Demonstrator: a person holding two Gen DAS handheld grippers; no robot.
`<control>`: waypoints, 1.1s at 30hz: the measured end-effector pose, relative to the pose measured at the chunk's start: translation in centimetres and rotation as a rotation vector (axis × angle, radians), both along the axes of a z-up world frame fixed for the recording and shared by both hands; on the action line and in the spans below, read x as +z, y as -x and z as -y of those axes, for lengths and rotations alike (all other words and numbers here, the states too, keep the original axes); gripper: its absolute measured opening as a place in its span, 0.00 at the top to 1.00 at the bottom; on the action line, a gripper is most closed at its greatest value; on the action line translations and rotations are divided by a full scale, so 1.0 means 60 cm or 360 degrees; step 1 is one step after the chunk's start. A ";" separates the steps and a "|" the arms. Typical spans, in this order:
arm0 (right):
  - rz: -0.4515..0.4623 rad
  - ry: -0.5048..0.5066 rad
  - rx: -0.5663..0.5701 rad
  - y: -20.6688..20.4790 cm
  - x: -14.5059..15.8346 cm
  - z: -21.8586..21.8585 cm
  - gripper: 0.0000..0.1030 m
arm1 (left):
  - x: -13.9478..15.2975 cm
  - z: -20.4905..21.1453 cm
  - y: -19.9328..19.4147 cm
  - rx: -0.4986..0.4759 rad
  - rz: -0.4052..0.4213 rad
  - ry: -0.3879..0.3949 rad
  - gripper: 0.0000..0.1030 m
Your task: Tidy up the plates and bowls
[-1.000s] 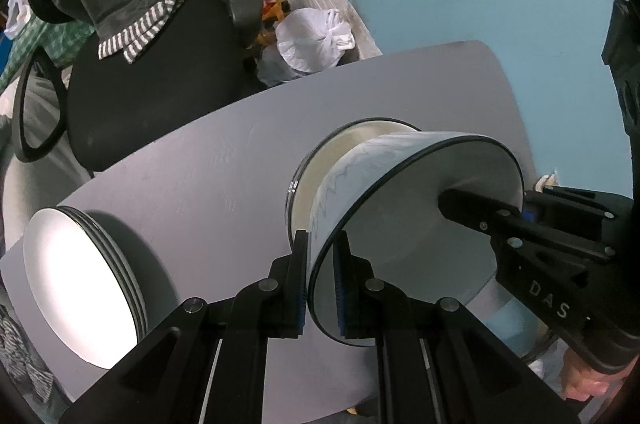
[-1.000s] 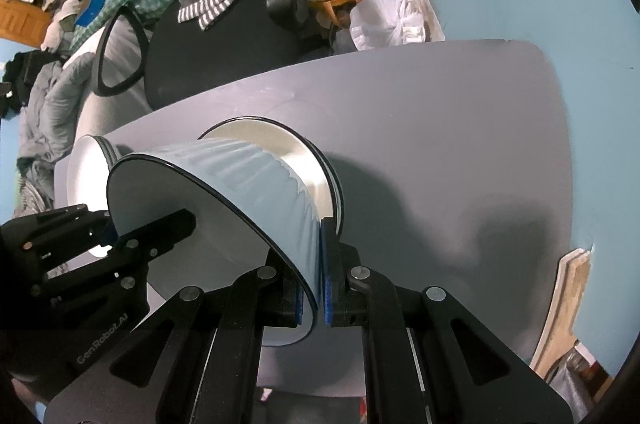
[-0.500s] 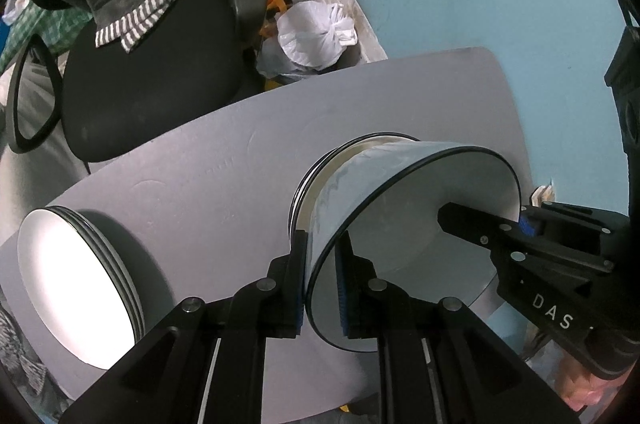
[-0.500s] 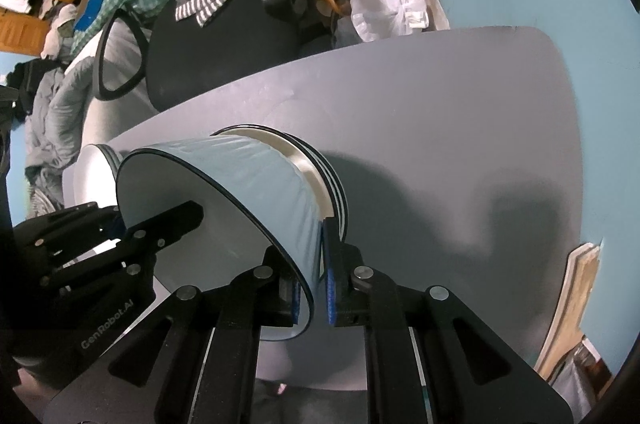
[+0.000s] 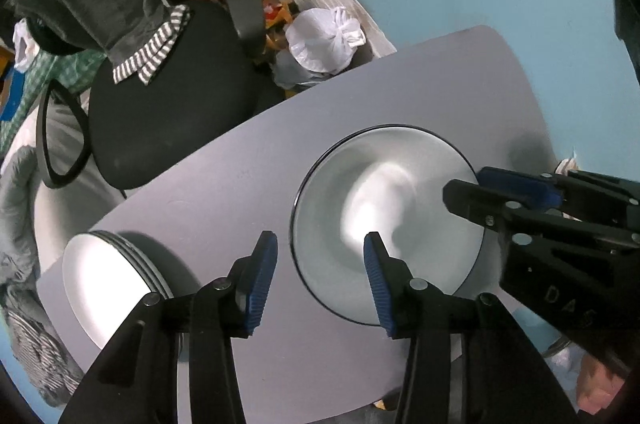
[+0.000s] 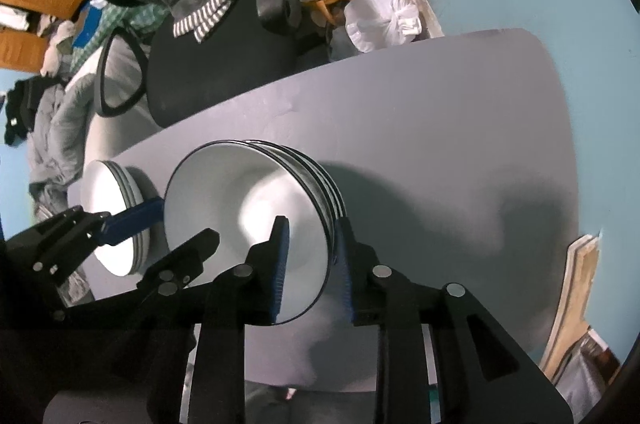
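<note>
left tool (image 5: 320,280) spread astride bowl rim, grip let go | right tool (image 6: 310,262) spread astride opposite rim | top bowl (image 5: 384,220) nested on bowl stack, table (image 5: 224,184) right | plate stack (image 5: 108,284) left, sorted apart

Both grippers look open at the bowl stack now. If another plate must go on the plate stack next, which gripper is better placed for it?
Probably the left gripper. It is open and sits between the bowl stack and the plate stack, which lies on its side of the table. The right gripper, also open, straddles the bowl rim farther away.
</note>
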State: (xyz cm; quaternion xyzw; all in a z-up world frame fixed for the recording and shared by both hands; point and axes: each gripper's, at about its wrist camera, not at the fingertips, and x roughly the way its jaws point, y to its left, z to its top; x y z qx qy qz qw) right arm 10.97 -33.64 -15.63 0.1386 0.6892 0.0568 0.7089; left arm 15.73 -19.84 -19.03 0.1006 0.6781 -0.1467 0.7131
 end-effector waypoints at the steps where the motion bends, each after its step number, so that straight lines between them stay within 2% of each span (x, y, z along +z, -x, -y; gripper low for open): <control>1: 0.0010 0.0013 -0.0005 0.001 0.003 0.001 0.69 | 0.003 -0.005 0.001 0.0021 -0.0001 0.0014 0.54; 4: 0.0065 0.0058 -0.0013 0.008 0.017 0.004 0.55 | 0.018 -0.019 0.003 0.0068 0.0020 0.0049 0.50; 9: 0.0157 0.0128 0.0003 0.018 0.049 0.004 0.45 | 0.059 -0.044 0.014 0.0112 0.0097 0.0117 0.43; 14: 0.0247 0.0207 0.0018 0.029 0.079 0.001 0.37 | 0.097 -0.068 0.028 0.0159 0.0160 0.0177 0.41; 18: 0.0306 0.0241 0.0033 0.038 0.108 -0.008 0.34 | 0.123 -0.087 0.041 0.0188 0.0191 0.0241 0.37; 25: 0.0394 0.0289 0.0055 0.052 0.148 -0.024 0.32 | 0.158 -0.121 0.067 0.0233 0.0222 0.0357 0.37; 33: 0.0465 0.0333 0.0064 0.072 0.177 -0.039 0.32 | 0.173 -0.149 0.095 0.0251 0.0236 0.0406 0.36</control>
